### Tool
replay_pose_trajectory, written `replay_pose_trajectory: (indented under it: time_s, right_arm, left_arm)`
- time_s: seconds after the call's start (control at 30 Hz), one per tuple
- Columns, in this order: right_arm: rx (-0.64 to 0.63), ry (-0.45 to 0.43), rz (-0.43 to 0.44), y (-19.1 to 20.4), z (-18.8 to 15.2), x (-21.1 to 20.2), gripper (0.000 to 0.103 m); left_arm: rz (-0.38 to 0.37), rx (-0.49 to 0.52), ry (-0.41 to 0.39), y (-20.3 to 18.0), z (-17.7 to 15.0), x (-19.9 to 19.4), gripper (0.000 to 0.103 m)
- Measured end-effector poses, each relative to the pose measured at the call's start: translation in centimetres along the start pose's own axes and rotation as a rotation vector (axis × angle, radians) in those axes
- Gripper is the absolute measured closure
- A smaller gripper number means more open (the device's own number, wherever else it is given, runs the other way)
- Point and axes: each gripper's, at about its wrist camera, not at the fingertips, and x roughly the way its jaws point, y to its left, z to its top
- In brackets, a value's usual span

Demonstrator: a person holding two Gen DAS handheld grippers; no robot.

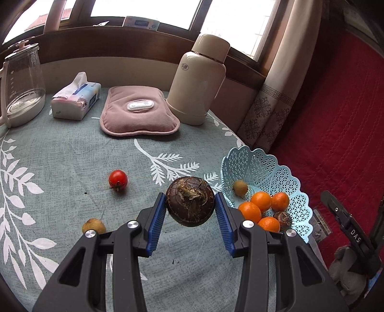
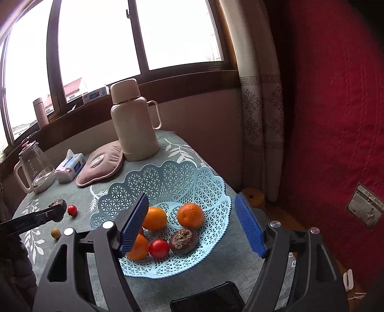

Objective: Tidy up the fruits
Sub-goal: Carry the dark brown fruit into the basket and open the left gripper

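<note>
One water chestnut (image 1: 190,201) clamped in the left tongs (image 1: 190,217), lifted off the desk (image 1: 72,168), wants carrying right over the blue basket (image 1: 264,168) rim; right tongs (image 2: 192,228) gape empty above it; farther off, longan (image 1: 93,226) and cherry tomato (image 1: 117,179) wait, thermos (image 1: 196,79) clear.

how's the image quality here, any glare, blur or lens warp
Left wrist view: windows blown out white, table edge bowed by the fisheye, held water chestnut sharp. Right wrist view: windows overexposed too, curtain and frame curved, blue basket in focus, dark vignette at corners.
</note>
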Motion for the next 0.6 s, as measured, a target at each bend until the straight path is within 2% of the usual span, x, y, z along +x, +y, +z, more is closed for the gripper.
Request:
replay_pose_trajectory:
  time_s: [0.23, 0.43, 0.6]
  right_arm:
    - [0.035, 0.001, 0.006, -0.9, 0.3, -0.1, 0.024]
    - [0.053, -0.004, 0.013, -1.1, 0.6, -0.3, 0.024]
    - [0.053, 0.001, 0.022, -1.0, 0.5, -0.3, 0.024]
  left_arm:
    - [-0.024, 0.055, 0.011, -3.4, 0.6, 1.7, 0.061]
    - [-0.035, 0.076, 0.033, -4.9, 1.0, 3.4, 0.061]
    - [-0.037, 0.093, 0.016, -5.9, 1.3, 3.9, 0.060]
